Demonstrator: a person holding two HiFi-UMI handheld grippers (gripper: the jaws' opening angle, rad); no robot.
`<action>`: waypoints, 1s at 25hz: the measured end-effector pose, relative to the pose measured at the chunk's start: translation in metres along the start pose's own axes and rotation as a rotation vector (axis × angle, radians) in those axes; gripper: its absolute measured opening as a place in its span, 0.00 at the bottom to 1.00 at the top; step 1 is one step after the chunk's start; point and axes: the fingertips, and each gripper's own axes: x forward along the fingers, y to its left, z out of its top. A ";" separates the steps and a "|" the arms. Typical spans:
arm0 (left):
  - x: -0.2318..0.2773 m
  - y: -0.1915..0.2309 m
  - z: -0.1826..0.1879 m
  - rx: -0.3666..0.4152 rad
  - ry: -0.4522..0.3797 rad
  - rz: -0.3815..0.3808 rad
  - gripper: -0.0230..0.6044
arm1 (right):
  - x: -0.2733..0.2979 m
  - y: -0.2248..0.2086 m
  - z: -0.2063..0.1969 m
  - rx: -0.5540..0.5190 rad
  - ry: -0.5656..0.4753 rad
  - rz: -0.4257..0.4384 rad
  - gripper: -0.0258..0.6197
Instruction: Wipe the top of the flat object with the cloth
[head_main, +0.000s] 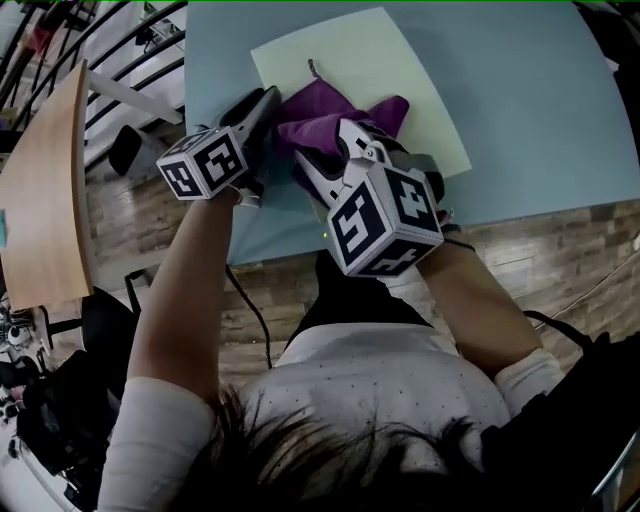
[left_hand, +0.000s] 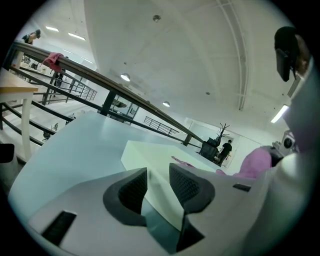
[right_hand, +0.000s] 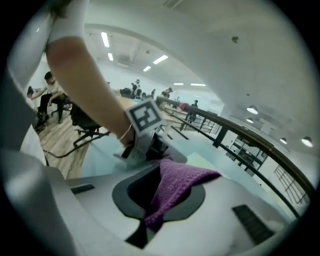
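Two jaws of the right gripper (right_hand: 161, 199) are clenched on a fold of the purple cloth (right_hand: 176, 181), which lies bunched on the pale green sheet (head_main: 350, 50). The left gripper (left_hand: 157, 187) has its jaws apart, grasping nothing, at the sheet's left edge on the light blue table (head_main: 530, 90).

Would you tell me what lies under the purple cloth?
The pale flat sheet lies under the purple cloth, gripped by the right gripper; that covered patch is hidden.
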 end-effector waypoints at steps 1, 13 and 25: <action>0.000 -0.001 -0.001 0.001 0.000 -0.003 0.26 | 0.005 0.008 -0.012 -0.037 0.042 0.015 0.07; -0.001 0.002 -0.002 0.003 0.017 -0.029 0.25 | -0.009 -0.051 -0.075 0.049 0.214 -0.156 0.07; -0.002 0.001 0.000 -0.001 0.011 -0.035 0.25 | -0.062 -0.118 -0.135 0.200 0.273 -0.413 0.07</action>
